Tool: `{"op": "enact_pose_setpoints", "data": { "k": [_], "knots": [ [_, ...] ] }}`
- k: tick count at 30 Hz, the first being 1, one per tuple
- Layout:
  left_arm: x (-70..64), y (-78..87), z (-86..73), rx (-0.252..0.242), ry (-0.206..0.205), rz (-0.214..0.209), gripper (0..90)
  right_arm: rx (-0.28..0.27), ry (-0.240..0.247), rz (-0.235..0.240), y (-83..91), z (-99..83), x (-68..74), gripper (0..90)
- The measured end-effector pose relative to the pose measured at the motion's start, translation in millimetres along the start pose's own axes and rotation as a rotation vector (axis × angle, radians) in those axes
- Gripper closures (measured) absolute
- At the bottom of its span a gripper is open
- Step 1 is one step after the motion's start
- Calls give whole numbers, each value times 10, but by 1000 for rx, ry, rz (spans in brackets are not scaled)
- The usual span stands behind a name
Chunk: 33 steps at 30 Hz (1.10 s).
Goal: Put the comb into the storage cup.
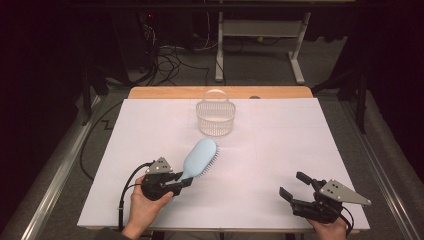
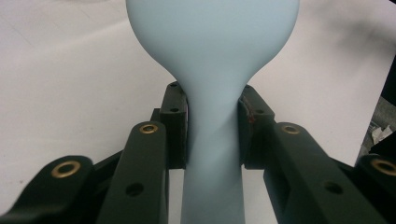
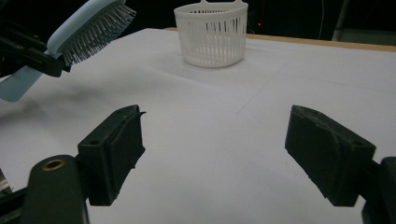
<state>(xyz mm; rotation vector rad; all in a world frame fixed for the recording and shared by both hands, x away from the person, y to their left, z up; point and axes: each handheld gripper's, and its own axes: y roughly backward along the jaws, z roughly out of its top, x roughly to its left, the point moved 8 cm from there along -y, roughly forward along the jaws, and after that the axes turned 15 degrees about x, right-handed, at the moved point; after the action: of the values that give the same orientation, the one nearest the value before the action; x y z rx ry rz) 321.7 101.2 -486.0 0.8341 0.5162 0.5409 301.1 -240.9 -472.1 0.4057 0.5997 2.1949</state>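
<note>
The person's left hand [image 1: 142,207] comes in from the near edge of the table, palm under the body of the left gripper [image 1: 184,181], which points forward and to the right, toward the table's middle. Its jaws are clenched on the narrow handle of a pale blue plastic hairbrush with an oval head [image 1: 200,158]; in the left gripper view the two black pads press the handle from both sides just below where it widens into the head [image 2: 212,42]. The brush is lifted clear of the surface, tilted up and away from the gripper, with its grey bristles [image 3: 100,29] facing down and to the right, as the right gripper view shows.

The right hand [image 1: 330,230] sits at the near right corner of the table, holding the right gripper [image 1: 295,186], which points forward and left. Its jaws are spread wide and hold nothing; in the right gripper view they frame bare white sheet.

A white plastic basket with slotted walls and an arched handle [image 1: 215,116] stands upright near the far edge, beyond the brush head and well apart from it. The white sheet covering the table [image 1: 280,145] is bare between brush and basket, and across the whole right half. A strip of the wooden tabletop [image 1: 170,93] shows along the far edge behind the basket.
</note>
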Motion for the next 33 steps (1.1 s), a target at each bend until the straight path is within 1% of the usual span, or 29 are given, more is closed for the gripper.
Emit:
{"op": "enact_pose_setpoints", "data": {
  "k": [4,7,11,13,14,16,17,20,21,24,26,28,33],
  "knots": [
    [-18,-10,13,-4,-1,-3,693,2,2,13,-41,26,65,195],
    [-35,-20,25,-5,-6,-8,693,11,6,21,-69,31,97,193],
    [-56,-30,38,-6,-11,-11,693,7,11,30,-96,51,131,190],
    [-70,-37,46,-4,-18,-13,692,6,13,39,-115,65,162,186],
    [-89,-48,56,-4,-21,-17,693,6,16,52,-138,82,205,184],
    [-98,-55,64,-5,-24,-18,693,5,20,56,-147,90,218,183],
    [-114,-63,75,-8,-26,-22,693,4,24,70,-171,113,265,179],
    [-128,-71,86,-8,-31,-23,693,2,29,77,-189,132,295,175],
    [-136,-75,92,-7,-35,-24,692,2,31,88,-206,150,324,170],
    [-148,-84,102,-8,-38,-27,693,0,30,95,-220,168,344,167],
    [-164,-96,115,-10,-39,-29,693,-4,19,116,-240,198,370,162],
    [-174,-103,124,-8,-46,-29,692,-6,13,125,-252,218,385,161],
    [-205,-123,145,-6,-56,-31,692,-22,16,129,-275,269,417,161]
  ]
}}
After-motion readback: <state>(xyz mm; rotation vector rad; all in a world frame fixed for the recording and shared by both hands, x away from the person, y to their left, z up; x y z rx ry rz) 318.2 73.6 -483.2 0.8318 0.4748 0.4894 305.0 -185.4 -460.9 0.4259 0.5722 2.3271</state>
